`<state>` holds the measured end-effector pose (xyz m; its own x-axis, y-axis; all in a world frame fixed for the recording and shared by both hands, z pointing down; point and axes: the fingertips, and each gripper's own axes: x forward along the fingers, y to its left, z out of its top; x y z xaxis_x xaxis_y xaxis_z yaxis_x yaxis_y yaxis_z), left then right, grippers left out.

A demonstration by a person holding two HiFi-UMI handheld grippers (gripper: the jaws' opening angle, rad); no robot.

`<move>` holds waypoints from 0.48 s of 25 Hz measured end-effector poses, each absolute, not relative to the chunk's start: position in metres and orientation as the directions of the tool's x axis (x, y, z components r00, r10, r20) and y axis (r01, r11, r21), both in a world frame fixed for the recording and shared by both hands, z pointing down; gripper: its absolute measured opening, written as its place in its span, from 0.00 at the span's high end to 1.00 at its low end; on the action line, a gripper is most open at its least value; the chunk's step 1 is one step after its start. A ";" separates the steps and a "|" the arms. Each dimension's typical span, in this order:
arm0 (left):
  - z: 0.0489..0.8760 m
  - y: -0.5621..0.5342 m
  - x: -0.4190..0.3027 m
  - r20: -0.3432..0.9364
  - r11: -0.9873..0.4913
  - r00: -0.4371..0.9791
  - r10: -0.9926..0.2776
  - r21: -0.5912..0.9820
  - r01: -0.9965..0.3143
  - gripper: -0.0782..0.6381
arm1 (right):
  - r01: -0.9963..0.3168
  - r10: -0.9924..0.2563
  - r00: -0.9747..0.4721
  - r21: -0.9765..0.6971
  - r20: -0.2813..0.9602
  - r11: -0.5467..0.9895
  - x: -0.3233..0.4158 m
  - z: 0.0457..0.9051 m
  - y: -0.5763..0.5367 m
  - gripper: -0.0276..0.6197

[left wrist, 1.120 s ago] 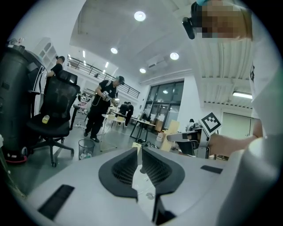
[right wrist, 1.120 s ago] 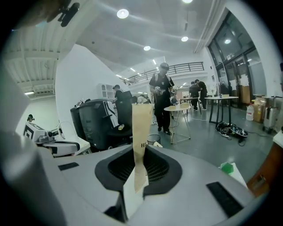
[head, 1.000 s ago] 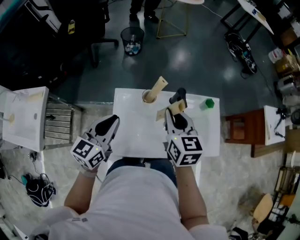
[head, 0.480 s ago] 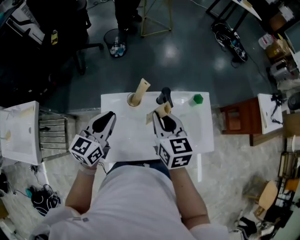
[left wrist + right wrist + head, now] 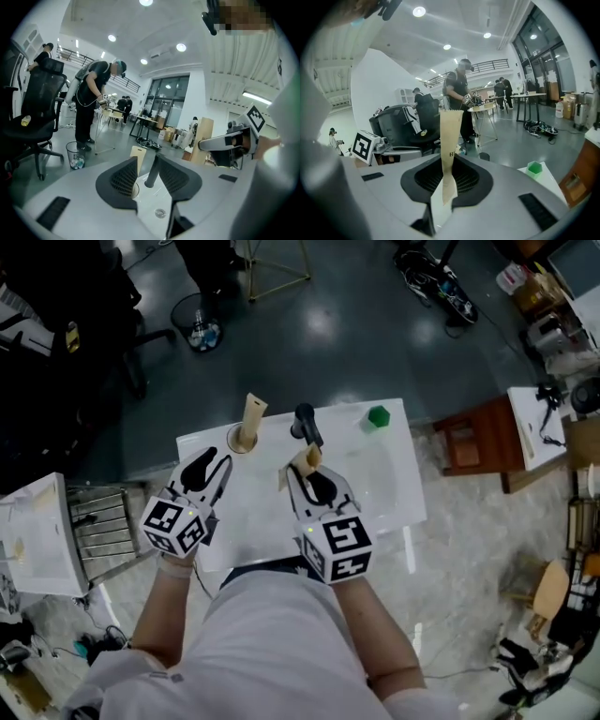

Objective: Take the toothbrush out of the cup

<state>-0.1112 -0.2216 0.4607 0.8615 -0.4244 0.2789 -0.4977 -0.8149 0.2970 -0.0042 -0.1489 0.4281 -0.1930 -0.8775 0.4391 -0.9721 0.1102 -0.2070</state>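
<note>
- My left gripper [image 5: 212,465] sits at the near-left part of the white table [image 5: 375,486], pointing toward the cup [image 5: 240,440]. Its jaws have just been opening and now stand apart, with nothing pressed between them.
- The beige toothbrush packet [image 5: 253,413] is in the cup at the far-left edge of the table. It stands tilted, its top leaning to the far side — I see it through the gap of the left jaws.
- My right gripper [image 5: 305,471] is near the table's middle, clamped on a second beige packet [image 5: 451,136] that rises upright from the pads.
- A dark upright object [image 5: 304,424] stands just beyond that packet; a small green object [image 5: 378,416] sits at the far right.
</note>
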 end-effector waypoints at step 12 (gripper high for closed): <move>0.525 -0.277 -0.052 0.409 -0.817 0.832 -0.376 0.277 -0.505 0.54 | -0.971 -0.859 -0.160 -0.233 0.487 0.048 0.015 0.453 -0.149 0.87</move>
<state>-0.0517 -0.2766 0.5253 0.8317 -0.3760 0.4086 -0.5055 -0.8172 0.2768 0.0146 -0.1486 0.4533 -0.1596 -0.8585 0.4873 -0.9712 0.0481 -0.2333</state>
